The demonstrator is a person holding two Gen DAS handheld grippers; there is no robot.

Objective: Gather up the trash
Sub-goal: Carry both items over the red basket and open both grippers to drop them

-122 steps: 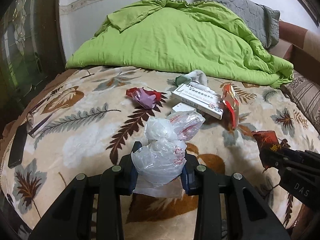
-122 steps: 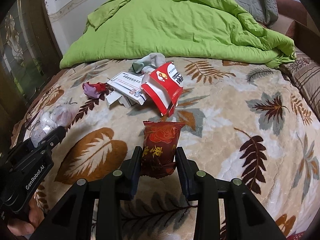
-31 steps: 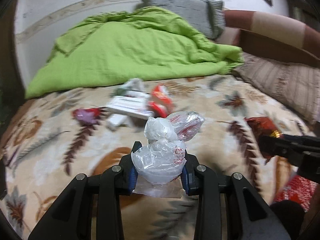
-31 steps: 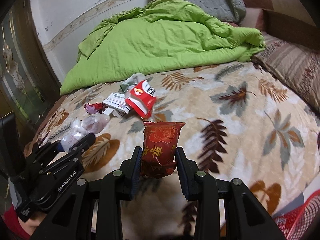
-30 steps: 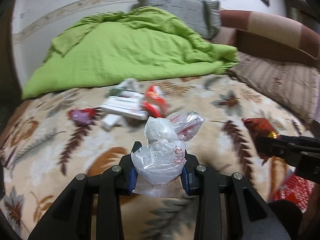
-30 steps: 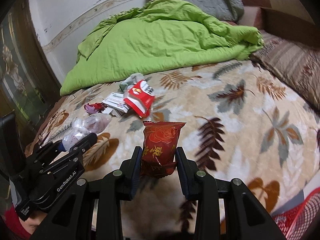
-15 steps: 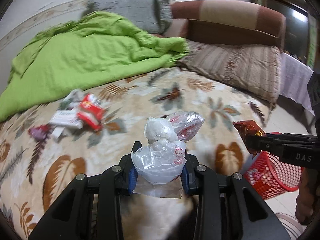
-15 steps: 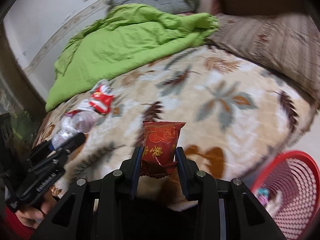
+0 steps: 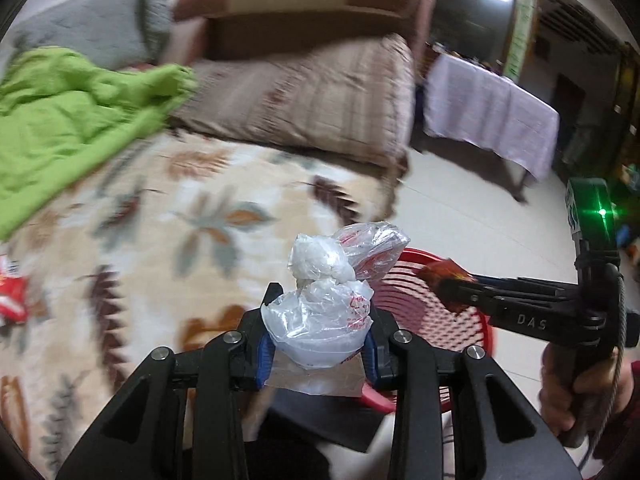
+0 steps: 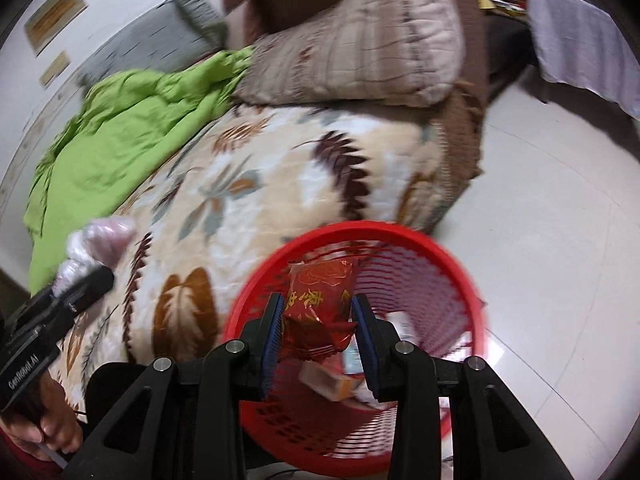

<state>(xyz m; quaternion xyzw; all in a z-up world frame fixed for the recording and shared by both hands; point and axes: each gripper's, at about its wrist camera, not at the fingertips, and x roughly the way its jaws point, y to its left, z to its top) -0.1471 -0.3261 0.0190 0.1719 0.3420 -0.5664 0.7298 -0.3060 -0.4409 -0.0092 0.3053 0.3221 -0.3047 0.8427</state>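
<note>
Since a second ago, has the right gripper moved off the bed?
Yes. The right gripper, shut on the red snack packet, has swung from over the leaf-print blanket to above the red basket.

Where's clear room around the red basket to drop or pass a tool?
Bare: the white tiled floor right of the red basket, up to the draped table; the leaf blanket left of it. Crowded: basket bottom holds boxes, and the right tool with the red wrapper sits over it.

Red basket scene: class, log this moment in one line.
left gripper: holds plastic bag | right gripper: holds red wrapper over red basket | release: pending
</note>
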